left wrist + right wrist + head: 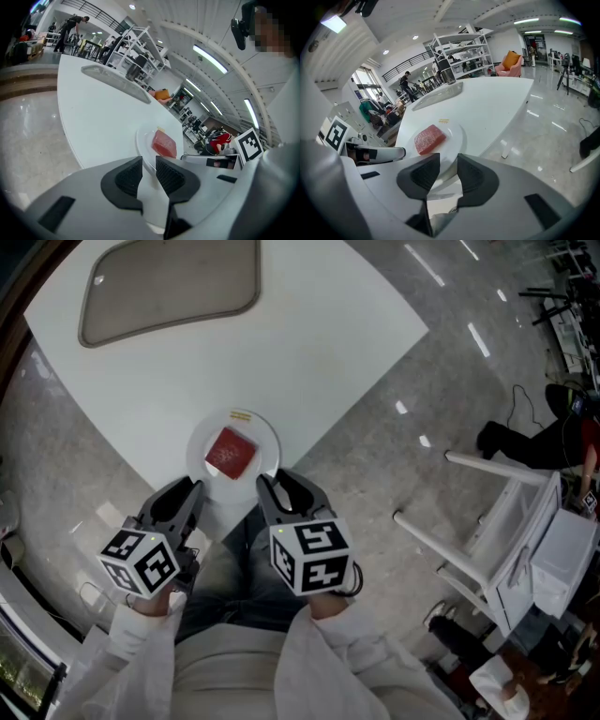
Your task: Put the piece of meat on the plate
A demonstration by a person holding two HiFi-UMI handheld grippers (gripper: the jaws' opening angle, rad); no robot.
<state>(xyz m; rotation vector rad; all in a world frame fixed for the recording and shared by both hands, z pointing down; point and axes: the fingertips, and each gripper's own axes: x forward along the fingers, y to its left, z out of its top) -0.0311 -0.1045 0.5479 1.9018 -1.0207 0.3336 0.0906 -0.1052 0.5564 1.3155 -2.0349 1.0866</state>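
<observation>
Clearly the piece of meat already lies on the plate, roughly at its middle, so by my reading the placing is done and what remains is a clean retreat. Your left tool and right tool hang just short of the plate's near rim, one on each side. Each has its jaws parted by a narrow gap and grips nothing. If you pull away, draw both straight back toward yourself. The plate sits close to the pointed corner of the worktop, and a knock on its rim could likely slide it off that smooth white surface. The meat is a flat, squarish red slab with a grainy top and blunt edges. The plate is round, white, glossy and shallow. Well apart, at the far side, a tan tray with rounded corners lies flat.
</observation>
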